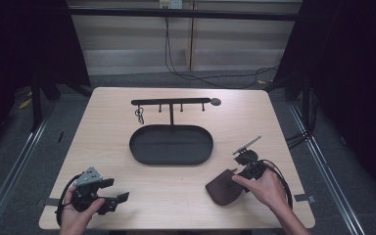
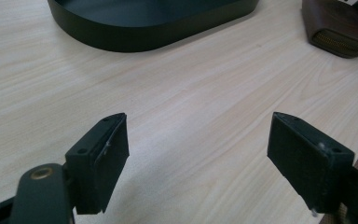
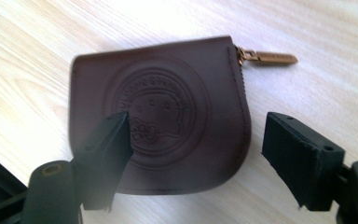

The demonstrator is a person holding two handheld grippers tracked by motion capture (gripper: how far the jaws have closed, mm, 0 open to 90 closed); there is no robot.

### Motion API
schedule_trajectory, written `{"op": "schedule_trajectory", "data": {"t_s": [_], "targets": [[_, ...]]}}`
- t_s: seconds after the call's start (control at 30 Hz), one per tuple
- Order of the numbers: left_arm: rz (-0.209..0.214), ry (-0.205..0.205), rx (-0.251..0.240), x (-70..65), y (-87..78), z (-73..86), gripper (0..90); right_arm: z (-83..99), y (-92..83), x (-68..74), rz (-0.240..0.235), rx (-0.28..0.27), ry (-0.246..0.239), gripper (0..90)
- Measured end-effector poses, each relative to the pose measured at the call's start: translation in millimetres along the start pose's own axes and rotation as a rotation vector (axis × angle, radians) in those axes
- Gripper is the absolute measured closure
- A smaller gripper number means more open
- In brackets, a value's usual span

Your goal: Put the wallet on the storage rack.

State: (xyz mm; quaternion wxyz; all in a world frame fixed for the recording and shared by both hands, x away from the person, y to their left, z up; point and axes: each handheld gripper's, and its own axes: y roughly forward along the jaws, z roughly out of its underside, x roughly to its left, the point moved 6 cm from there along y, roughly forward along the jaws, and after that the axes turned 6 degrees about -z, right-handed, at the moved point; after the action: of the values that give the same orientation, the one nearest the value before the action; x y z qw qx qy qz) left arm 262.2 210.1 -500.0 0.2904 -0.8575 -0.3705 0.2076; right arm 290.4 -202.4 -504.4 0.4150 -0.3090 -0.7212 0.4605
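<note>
Right gripper view: the right gripper [image 3: 193, 135], jaws spread wide and gripping nothing, hangs just above a brown leather pouch [image 3: 168, 116] lying flat on the table [image 3: 37, 56], its brass zip pull [image 3: 265, 58] at one corner. High view: the pouch sits near the table's front right, apart from the black tray [image 1: 171, 145]; the left gripper [image 1: 115, 192], jaws also wide apart and empty, rests front left.
</note>
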Motion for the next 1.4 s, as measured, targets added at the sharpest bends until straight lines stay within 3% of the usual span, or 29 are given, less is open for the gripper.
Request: {"op": "schedule_trajectory", "data": {"t_s": [0.13,0.3,0.5,0.57,0.83,1.03,1.2,1.4], "targets": [[0.004,0.007,0.006,-0.8,0.5,0.2,20.5,0.9,3.8,-1.9,-0.016,0.029,0.009,22.4],[0.004,0.008,0.002,-0.5,-0.1,-0.1,20.7,-1.2,14.4,-2.6,-0.042,0.112,0.018,21.4],[0.007,0.001,0.002,0.6,-0.6,0.0,21.3,-4.1,15.9,-3.5,-0.096,0.146,0.031,28.9],[0.007,0.002,0.002,0.8,-0.7,-0.1,21.3,-4.8,14.6,-4.5,-0.091,0.161,0.032,32.7],[0.024,0.012,0.003,0.7,-1.2,-0.4,21.4,-11.3,-2.4,-5.6,-0.069,0.130,0.019,58.8],[0.024,0.013,-0.002,0.1,-1.4,-0.8,21.5,-15.1,-7.8,-5.4,-0.068,0.133,0.014,63.0],[0.021,0.013,-0.006,0.7,-2.3,-1.5,21.5,-19.7,-18.8,-3.7,-0.095,0.107,0.005,70.3],[0.030,0.020,0.001,0.1,-1.9,-0.9,21.5,-25.4,-28.3,0.1,-0.084,0.096,0.003,74.0]]}}
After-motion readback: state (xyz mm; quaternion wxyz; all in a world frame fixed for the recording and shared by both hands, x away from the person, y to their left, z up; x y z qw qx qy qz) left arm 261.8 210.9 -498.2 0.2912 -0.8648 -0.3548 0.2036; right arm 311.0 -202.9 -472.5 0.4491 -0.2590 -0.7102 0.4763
